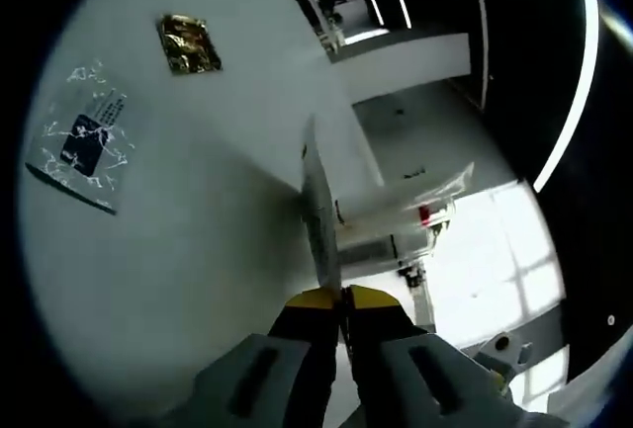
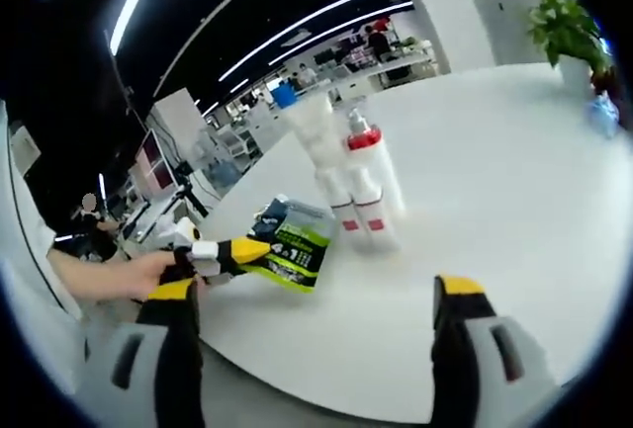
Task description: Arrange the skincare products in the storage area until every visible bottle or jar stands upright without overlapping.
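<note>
In the right gripper view two white bottles stand close together on the white table (image 2: 495,171). One is a red-capped bottle (image 2: 374,186); a taller white tube (image 2: 318,146) stands just left of it. My left gripper (image 2: 235,249) comes in from the left, shut on the edge of a green sachet (image 2: 295,242) held low over the table's near edge. In the left gripper view that sachet (image 1: 319,211) shows edge-on, rising from my shut left gripper (image 1: 343,299). My right gripper (image 2: 316,295) stands wide open in front of the bottles, holding nothing.
A gold sachet (image 1: 188,44) and a clear sachet with a blue label (image 1: 81,146) lie flat on the table (image 1: 198,250). A potted plant (image 2: 569,23) stands at the far right edge. A person's hand (image 2: 124,275) holds the left gripper. Office desks lie beyond.
</note>
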A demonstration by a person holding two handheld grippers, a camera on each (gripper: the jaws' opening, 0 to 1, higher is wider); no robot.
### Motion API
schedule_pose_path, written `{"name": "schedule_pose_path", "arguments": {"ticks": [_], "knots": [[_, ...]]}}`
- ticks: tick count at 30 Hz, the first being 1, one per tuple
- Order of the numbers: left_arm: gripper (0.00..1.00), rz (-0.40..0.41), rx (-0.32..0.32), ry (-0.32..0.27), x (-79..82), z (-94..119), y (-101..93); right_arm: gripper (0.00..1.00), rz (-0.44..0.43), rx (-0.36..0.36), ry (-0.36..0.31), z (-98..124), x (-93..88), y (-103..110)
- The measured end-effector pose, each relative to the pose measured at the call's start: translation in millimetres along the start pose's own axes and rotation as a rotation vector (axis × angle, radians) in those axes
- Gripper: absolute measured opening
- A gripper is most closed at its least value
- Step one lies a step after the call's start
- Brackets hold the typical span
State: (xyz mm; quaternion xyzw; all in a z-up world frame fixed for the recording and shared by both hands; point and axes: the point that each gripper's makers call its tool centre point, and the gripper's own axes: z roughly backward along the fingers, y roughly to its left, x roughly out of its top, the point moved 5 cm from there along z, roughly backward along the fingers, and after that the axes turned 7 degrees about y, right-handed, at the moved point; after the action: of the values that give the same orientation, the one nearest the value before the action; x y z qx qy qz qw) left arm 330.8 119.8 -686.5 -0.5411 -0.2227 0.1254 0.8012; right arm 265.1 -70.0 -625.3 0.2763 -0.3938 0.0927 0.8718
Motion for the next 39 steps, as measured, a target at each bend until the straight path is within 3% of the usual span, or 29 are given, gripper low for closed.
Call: {"name": "schedule_pose_path", "arguments": {"ticks": [9, 15, 26, 30, 39], "knots": [[0.0, -0.078, 0.115, 0.006, -1.4, -4, 11.1, 0.98, -0.02, -0.004, 0.0, 0, -0.9, -2], [0.0, -0.187, 0.201, 0.026, -2.0, -4, 19.1, 0.98, -0.024, -0.005, 0.003, 0, -1.5, -3], [0.13, -0.515, 0.308, 0.147, -6.5, -1, 21.0, 0.98, -0.032, -0.004, 0.005, 0, -2.0, -3], [0.15, -0.561, 0.326, 0.163, -6.6, 0, 19.0, 0.98, -0.034, -0.004, 0.005, 0, -1.9, -3], [0.23, -0.757, 0.423, 0.24, -1.8, 8, 17.8, 0.97, -0.039, -0.004, 0.005, 0, -2.0, -3]]}}
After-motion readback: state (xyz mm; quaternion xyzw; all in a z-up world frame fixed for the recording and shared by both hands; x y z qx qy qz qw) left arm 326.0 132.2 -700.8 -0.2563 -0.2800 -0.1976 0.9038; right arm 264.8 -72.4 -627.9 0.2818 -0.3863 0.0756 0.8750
